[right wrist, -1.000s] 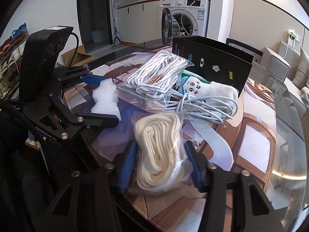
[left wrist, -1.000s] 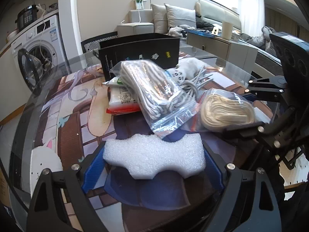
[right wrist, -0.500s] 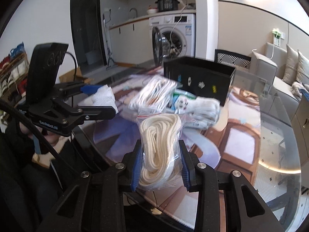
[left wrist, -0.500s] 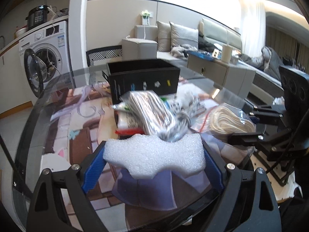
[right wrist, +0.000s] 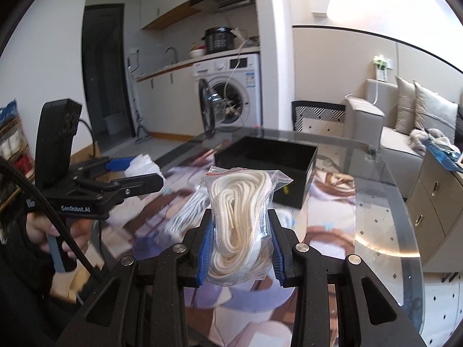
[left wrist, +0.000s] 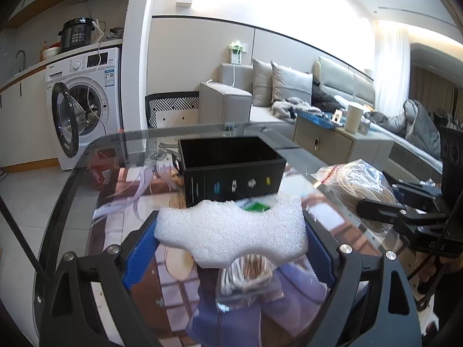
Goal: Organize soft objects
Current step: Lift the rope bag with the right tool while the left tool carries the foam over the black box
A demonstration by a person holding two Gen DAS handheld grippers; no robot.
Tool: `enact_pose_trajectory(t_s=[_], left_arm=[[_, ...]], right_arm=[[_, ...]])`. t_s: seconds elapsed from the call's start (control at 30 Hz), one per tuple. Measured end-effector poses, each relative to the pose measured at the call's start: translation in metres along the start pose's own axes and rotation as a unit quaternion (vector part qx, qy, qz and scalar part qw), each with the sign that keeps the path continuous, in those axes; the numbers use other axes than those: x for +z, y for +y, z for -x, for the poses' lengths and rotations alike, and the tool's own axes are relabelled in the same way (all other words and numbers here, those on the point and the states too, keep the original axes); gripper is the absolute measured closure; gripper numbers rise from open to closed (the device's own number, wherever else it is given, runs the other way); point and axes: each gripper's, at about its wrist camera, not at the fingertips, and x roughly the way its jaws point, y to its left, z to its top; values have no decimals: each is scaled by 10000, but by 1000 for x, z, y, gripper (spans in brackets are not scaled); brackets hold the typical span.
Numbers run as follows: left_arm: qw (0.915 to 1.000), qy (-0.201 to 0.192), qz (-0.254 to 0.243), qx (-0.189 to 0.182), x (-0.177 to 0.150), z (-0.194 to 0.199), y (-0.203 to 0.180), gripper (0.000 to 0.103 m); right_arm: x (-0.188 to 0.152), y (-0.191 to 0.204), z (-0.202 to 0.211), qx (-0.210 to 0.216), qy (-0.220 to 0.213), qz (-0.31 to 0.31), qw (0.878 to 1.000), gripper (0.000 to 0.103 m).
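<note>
My left gripper (left wrist: 230,243) is shut on a white foam piece (left wrist: 231,230) and holds it above the glass table, in front of the open black box (left wrist: 231,173). My right gripper (right wrist: 240,245) is shut on a clear zip bag of cream rope (right wrist: 240,219), lifted above the table, short of the black box (right wrist: 266,164). That bag also shows at the right of the left wrist view (left wrist: 356,188). A second bag of white cord (left wrist: 246,274) lies on the table below the foam. The foam shows in the right wrist view (right wrist: 141,166).
The round glass table (right wrist: 385,219) has a patterned mat under it. A washing machine (left wrist: 84,101) with its door open stands far left. A sofa (left wrist: 289,95) and a low cabinet (left wrist: 332,141) stand beyond the table.
Both grippers have risen off the table with their loads, the foam and the rope bag, and moved toward the black box. The heap of bagged cord and cable now lies lower in view.
</note>
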Motion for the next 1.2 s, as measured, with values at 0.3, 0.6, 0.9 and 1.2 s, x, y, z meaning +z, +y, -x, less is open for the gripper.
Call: enact_pose_trajectory(t_s=[0.3, 0.6, 0.9, 1.2], left_arm=[[9994, -258, 160, 165, 52, -20, 11, 13], [9996, -160, 29, 212, 92, -63, 15, 13], [9991, 212, 313, 175, 104, -109, 29, 13], [9970, 591, 295, 414, 100, -154, 37, 13]], right_arm=[[50, -21, -8, -324, -345, -287, 9985, 68], [94, -42, -39, -431, -256, -397, 9980, 68], [112, -60, -81, -418, 96, -511, 9978, 68], [109, -72, -125, -439, 522, -539, 9962, 68]])
